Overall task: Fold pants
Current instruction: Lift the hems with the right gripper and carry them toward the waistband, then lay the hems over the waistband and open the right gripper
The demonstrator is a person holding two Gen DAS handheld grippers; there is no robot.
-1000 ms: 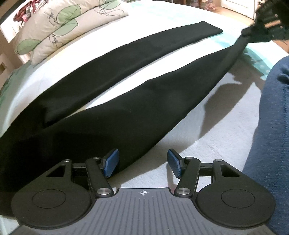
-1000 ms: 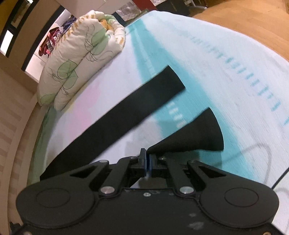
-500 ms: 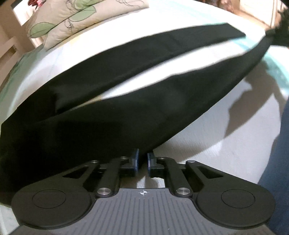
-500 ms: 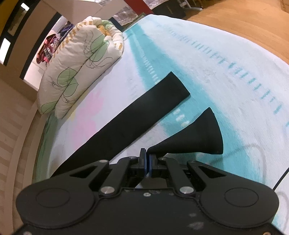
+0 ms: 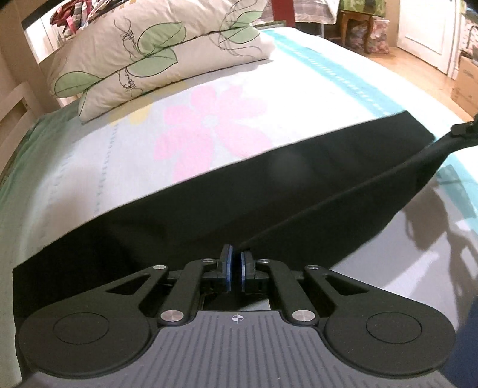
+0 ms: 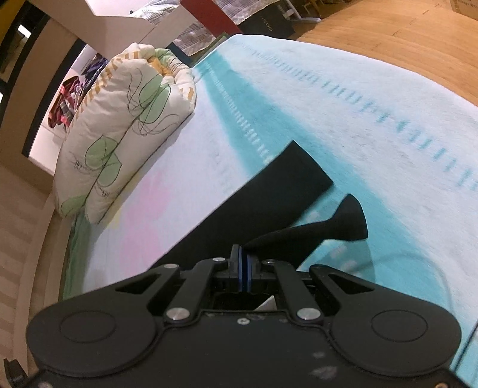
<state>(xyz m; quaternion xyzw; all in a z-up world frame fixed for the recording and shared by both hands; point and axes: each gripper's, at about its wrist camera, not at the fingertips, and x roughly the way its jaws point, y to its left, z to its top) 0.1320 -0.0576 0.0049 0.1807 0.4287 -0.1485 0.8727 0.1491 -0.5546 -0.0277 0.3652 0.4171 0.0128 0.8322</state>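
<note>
On the pastel floral bed sheet (image 5: 89, 167), the long black fabric pants (image 5: 269, 194) stretch between both tongs, left tongs (image 5: 235, 268) pinching the near leg's edge, right tongs (image 6: 244, 273) clamped on its lifted cuff, other leg flat just beyond.

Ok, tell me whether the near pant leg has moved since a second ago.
Yes. In the right wrist view the near pant leg, pinched in the right tool, has swung toward the flat far leg and now overlaps it, nearer the leaf-print pillow.

Floral bedsheet (image 5: 209, 125), 2 leaf-print pillows (image 5: 155, 50), wooden floor (image 6: 388, 32), white door (image 5: 424, 27)
</note>
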